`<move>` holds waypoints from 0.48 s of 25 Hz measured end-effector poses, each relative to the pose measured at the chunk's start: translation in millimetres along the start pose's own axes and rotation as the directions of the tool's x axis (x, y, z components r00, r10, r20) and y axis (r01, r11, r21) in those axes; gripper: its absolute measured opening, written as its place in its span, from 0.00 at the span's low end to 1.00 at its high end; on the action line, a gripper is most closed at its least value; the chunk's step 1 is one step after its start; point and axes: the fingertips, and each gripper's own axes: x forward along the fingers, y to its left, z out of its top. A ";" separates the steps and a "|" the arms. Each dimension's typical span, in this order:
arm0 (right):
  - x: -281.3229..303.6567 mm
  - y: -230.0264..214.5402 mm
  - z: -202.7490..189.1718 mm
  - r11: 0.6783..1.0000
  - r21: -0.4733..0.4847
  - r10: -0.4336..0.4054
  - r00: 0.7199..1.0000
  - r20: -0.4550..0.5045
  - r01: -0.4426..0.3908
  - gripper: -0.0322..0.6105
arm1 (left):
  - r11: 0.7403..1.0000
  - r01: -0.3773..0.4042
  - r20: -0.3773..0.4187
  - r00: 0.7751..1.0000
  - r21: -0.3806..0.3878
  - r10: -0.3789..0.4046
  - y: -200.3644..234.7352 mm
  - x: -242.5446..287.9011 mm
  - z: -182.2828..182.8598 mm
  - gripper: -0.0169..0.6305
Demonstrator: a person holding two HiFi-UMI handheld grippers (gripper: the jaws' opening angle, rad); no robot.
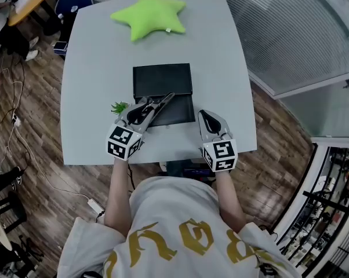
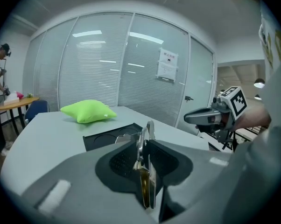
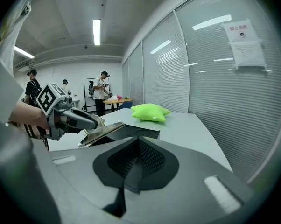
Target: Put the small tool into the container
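Head view: a black container (image 1: pixel 163 80) lies open at the middle of a pale grey table (image 1: pixel 93 68), with a green star-shaped cushion (image 1: pixel 148 16) well apart from it at its 12 o'clock. The left gripper (image 1: pixel 144 110) sits at the container's 8 o'clock corner and holds a small flat metal tool (image 1: pixel 160 104), whose free end points toward 2 o'clock and reaches over the container's near half. A small green sprig (image 1: pixel 119 106) lies just beside this gripper, at its 9 o'clock. The right gripper (image 1: pixel 209 117) hovers near the container's 4 o'clock corner, touching nothing.

In the left gripper view the jaws are clamped on the tool (image 2: pixel 147 139), seen edge-on as a thin metal strip with a brass-coloured lower part; the container (image 2: pixel 108 136) lies straight ahead at 12 o'clock. In the right gripper view the jaws are pressed together with nothing between them, and the tool (image 3: pixel 101 134) shows at 10 o'clock as a flat blade raised above the container's (image 3: pixel 140 132) near rim.

The task looks roughly half done: the tool is picked up and brought over the container, but it is not yet inside. What remains is to lower it into the recess and open the left jaws.
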 end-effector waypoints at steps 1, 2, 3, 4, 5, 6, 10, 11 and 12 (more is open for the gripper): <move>2.6 -2.3 0.2 1.000 0.001 0.002 1.000 0.000 -0.002 0.09 | 1.000 0.010 -0.013 1.000 0.013 -0.010 -1.4 4.1 -1.7 0.17; 5.1 -4.4 0.5 1.000 0.001 0.005 1.000 0.000 -0.005 0.09 | 0.999 0.019 -0.027 0.999 0.028 -0.018 -3.2 8.3 -3.9 0.17; 7.6 -6.5 0.7 1.000 0.000 0.008 1.000 -0.002 -0.008 0.09 | 0.999 0.027 -0.040 0.999 0.044 -0.025 -5.0 12.5 -5.9 0.17; 10.0 -8.1 0.7 1.000 -0.001 0.011 1.000 -0.004 -0.011 0.09 | 0.998 0.032 -0.052 0.998 0.062 -0.029 -6.2 16.3 -7.6 0.17; 12.2 -9.3 0.5 1.000 -0.002 0.014 1.000 -0.008 -0.014 0.08 | 0.996 0.035 -0.061 0.998 0.078 -0.030 -6.6 19.4 -9.2 0.17; 14.3 -10.2 0.1 1.000 -0.003 0.018 1.000 -0.011 -0.018 0.09 | 0.995 0.037 -0.071 0.997 0.089 -0.030 -6.4 22.0 -11.1 0.17; 20.0 -16.0 -5.1 1.000 0.015 0.028 0.999 -0.026 -0.027 0.09 | 0.994 0.056 -0.123 0.991 0.099 -0.044 -5.7 31.3 -21.4 0.17; 20.6 -17.8 -6.8 0.999 0.027 0.029 0.999 -0.029 -0.028 0.09 | 0.993 0.059 -0.130 0.990 0.099 -0.046 -5.7 33.7 -23.2 0.17; 21.4 -19.4 -7.9 0.999 0.037 0.031 0.999 -0.029 -0.030 0.09 | 0.993 0.059 -0.130 0.990 0.099 -0.046 -4.9 36.1 -24.1 0.17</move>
